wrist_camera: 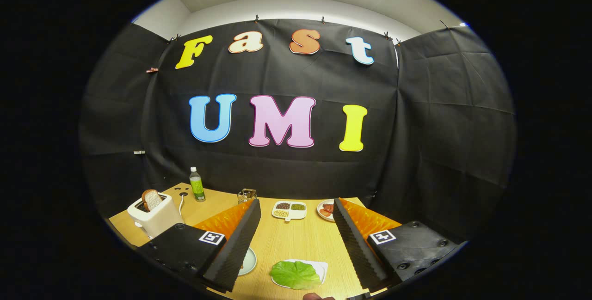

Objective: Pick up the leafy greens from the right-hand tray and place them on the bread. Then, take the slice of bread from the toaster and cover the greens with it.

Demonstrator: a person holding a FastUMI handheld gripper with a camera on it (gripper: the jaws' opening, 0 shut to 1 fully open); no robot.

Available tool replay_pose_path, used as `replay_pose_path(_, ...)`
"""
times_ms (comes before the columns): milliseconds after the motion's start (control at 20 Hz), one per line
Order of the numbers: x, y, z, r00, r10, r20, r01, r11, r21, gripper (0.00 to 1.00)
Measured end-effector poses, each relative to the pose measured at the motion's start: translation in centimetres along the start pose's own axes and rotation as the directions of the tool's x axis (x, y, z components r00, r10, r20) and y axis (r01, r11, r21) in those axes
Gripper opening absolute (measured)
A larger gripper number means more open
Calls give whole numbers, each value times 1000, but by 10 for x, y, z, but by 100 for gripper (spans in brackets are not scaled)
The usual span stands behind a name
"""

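Gripper [296, 240] idling with fingers spread wide and gripping nothing, above the bench [296, 240].

Left to right, I am seeing the toaster [155, 217] sitting at the bench's left edge with the bread slice [151, 198] standing in its slot, a green bottle [197, 184] at the far edge, a divided dish [289, 210] mid-bench, and the leafy greens [296, 275] lying on a white tray [321, 268] between my fingers near the front edge.

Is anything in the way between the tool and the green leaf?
Nothing visible is. The tool is open, and the green leaf lies on its white tray between the two fingers, with only bare wooden table around it. Nothing touches the leaf.
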State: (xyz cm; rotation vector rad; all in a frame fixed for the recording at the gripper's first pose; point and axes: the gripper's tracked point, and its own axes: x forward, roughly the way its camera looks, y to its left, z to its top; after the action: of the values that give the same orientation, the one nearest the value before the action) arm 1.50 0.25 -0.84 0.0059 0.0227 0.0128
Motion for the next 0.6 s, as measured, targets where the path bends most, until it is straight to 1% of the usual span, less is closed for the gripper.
replay_pose_path(100, 4, -5, -1, 1000, -17, -9, 17, 1000, -18, 97)
replay_pose_path(600, 12, 2, -12, 998, 23, -52, -23, 1000, 12, 98)
